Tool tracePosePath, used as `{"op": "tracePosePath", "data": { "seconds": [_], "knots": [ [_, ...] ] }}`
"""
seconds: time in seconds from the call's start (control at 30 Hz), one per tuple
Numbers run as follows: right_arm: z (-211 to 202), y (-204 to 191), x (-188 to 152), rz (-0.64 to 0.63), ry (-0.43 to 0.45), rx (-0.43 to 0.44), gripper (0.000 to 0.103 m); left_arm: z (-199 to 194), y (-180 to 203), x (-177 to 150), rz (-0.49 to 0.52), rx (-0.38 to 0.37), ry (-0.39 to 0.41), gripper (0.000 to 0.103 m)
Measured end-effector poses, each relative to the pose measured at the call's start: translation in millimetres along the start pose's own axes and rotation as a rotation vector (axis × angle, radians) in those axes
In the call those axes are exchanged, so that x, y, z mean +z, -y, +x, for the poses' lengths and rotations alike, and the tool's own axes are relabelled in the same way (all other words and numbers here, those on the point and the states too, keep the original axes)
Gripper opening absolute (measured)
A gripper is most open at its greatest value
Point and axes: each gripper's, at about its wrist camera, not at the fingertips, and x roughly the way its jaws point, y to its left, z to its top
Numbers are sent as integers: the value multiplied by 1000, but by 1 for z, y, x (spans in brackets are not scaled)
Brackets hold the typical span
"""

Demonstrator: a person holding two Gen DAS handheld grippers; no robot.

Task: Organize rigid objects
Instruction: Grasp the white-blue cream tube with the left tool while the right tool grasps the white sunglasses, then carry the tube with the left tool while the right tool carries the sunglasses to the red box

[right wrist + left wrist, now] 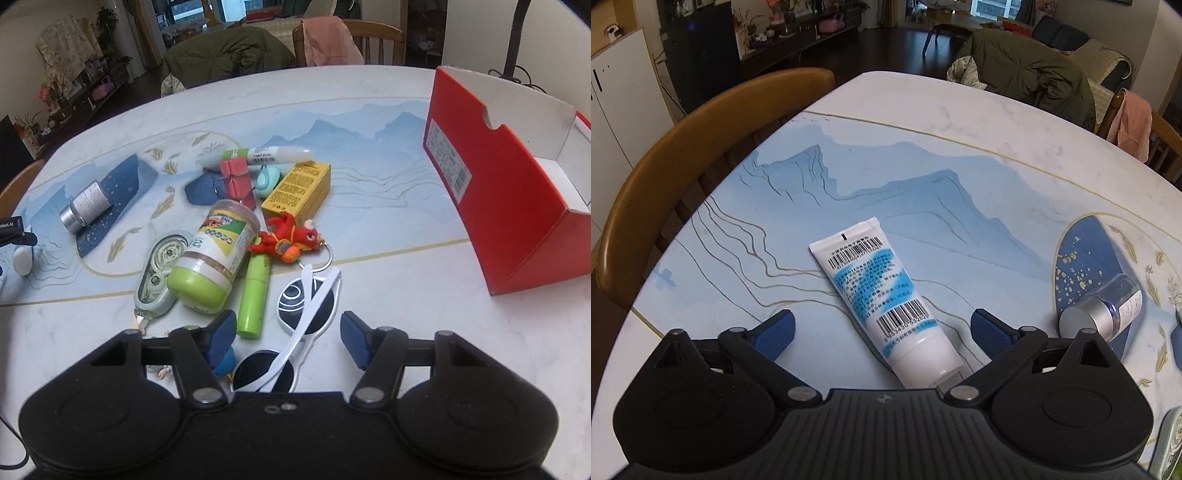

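A white-and-blue tube lying on the bench carries two barcodes; digits under the lower one begin "6953430", the rest blurred. Its printed lines are too small to read. At 9 o'clock in the right wrist view, a black device shows "bot.AI". Other labels are illegible.

The cap end of the white tube is being hidden under the gripper body in the left wrist view, and its small print is being blurred past reading. A clear-and-green thing is being cut off at the bottom right corner there, so it can't be identified. In the right wrist view, the lower lens of the white sunglasses is being partly covered by the gripper body. The red box is being clipped by the right edge.
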Motion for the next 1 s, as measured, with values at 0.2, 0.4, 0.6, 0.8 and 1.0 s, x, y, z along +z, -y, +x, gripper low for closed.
{"op": "tracePosePath", "data": {
  "seconds": [0.2, 0.4, 0.6, 0.8, 1.0],
  "knots": [
    [8, 2, 0, 21, -28, 17, 49, 2, -1, -3, 7, 4, 6, 79],
    [8, 5, 1, 53, -34, 50, 37, -3, 4, -8, 33, -10, 34, 59],
    [7, 18, 1, 130, -44, 83, 23, -7, 6, -12, 62, -33, 51, 38],
    [4, 24, -5, 134, -47, 83, 7, -13, 2, -18, 62, -49, 52, 36],
    [-9, 30, -6, 130, -22, 79, 4, -25, 0, -35, 44, -70, 60, 36]
  ]
}}
